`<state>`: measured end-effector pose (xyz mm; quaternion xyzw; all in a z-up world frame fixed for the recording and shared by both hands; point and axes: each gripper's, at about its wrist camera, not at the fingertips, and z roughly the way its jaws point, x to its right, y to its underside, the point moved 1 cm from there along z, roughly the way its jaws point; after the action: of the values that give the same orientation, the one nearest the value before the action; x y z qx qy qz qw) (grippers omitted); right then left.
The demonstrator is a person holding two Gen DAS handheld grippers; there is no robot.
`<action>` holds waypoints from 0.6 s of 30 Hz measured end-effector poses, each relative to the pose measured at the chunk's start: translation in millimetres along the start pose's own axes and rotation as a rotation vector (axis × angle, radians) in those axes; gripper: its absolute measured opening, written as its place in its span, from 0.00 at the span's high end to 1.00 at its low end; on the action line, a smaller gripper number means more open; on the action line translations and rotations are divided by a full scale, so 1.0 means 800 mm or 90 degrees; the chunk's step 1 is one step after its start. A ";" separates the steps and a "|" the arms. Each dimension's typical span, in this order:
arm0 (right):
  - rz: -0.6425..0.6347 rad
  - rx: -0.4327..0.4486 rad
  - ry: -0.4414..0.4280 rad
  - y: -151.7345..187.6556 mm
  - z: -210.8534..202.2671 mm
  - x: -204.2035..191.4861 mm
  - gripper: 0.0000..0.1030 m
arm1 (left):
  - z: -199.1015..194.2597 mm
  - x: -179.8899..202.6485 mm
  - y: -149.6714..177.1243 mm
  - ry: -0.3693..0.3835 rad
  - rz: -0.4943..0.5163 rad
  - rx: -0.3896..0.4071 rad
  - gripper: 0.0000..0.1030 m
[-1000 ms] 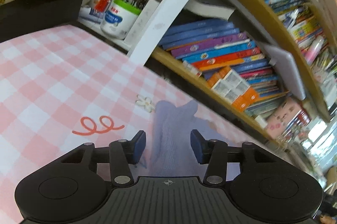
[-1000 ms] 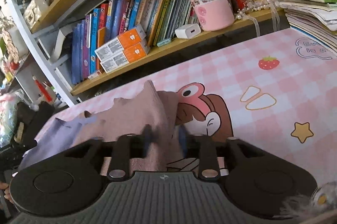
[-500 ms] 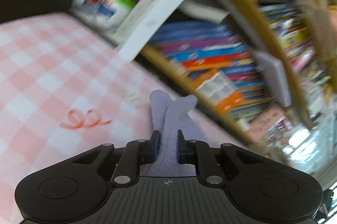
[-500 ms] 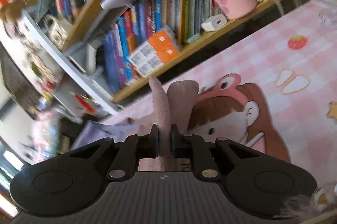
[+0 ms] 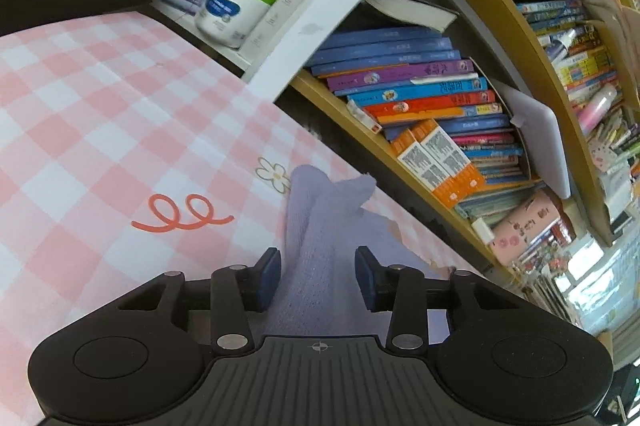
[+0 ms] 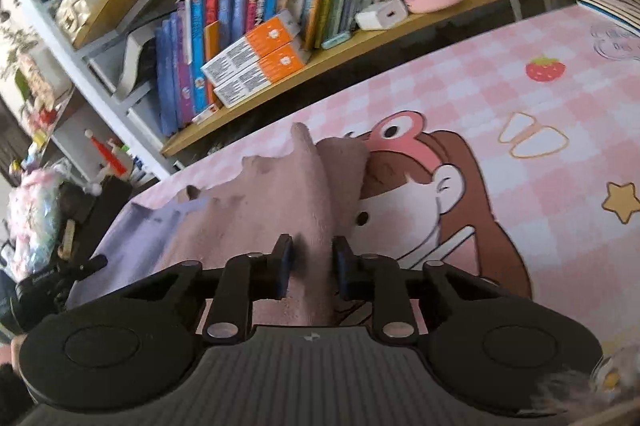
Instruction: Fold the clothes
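Opening off one garment (image 5: 320,226): left gripper (image 5: 316,276) and right gripper (image 6: 309,266), fabric loose between both.

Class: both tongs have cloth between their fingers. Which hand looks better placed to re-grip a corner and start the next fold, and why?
Probably the right tongs: their opening jaws flank the pink cloth closely. The left tongs are opening wider around the lavender cloth.

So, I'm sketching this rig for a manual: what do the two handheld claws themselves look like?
Both look alike. The left claw and right claw have a black body with a ribbed grey centre plate bearing a small crosshair mark, a round disc on each side, silver pivot screws on black linkage arms, and blue pads on the fingertips. No cables show.
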<state>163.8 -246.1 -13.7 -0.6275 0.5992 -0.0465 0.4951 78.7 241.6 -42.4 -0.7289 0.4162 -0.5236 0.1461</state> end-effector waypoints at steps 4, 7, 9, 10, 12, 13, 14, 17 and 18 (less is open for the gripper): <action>-0.023 -0.012 -0.015 0.008 0.006 -0.019 0.82 | -0.019 -0.019 -0.001 -0.016 -0.024 0.018 0.63; -0.042 -0.025 -0.030 0.016 0.011 -0.037 0.82 | -0.038 -0.037 -0.004 -0.030 -0.033 0.031 0.62; -0.056 -0.036 -0.043 0.022 0.015 -0.050 0.82 | -0.051 -0.047 -0.007 -0.039 -0.031 0.037 0.61; -0.066 -0.041 -0.047 0.026 0.016 -0.057 0.82 | -0.057 -0.052 -0.008 -0.044 -0.029 0.040 0.61; -0.088 -0.049 -0.055 0.034 0.018 -0.072 0.82 | -0.069 -0.060 -0.011 -0.055 -0.028 0.042 0.61; -0.097 -0.054 -0.059 0.038 0.019 -0.078 0.82 | -0.075 -0.063 -0.013 -0.063 -0.028 0.040 0.61; -0.106 -0.058 -0.064 0.041 0.019 -0.085 0.82 | -0.081 -0.066 -0.015 -0.073 -0.027 0.039 0.61; -0.140 -0.068 -0.074 0.053 0.019 -0.104 0.82 | -0.100 -0.072 -0.018 -0.111 -0.013 0.039 0.60; -0.154 -0.069 -0.075 0.056 0.019 -0.110 0.82 | -0.105 -0.074 -0.018 -0.121 -0.013 0.042 0.59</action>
<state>117.6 -158.2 -4.9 -0.7227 0.4903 -0.0366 0.4857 4.6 314.3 -36.3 -0.7743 0.3758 -0.4667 0.2034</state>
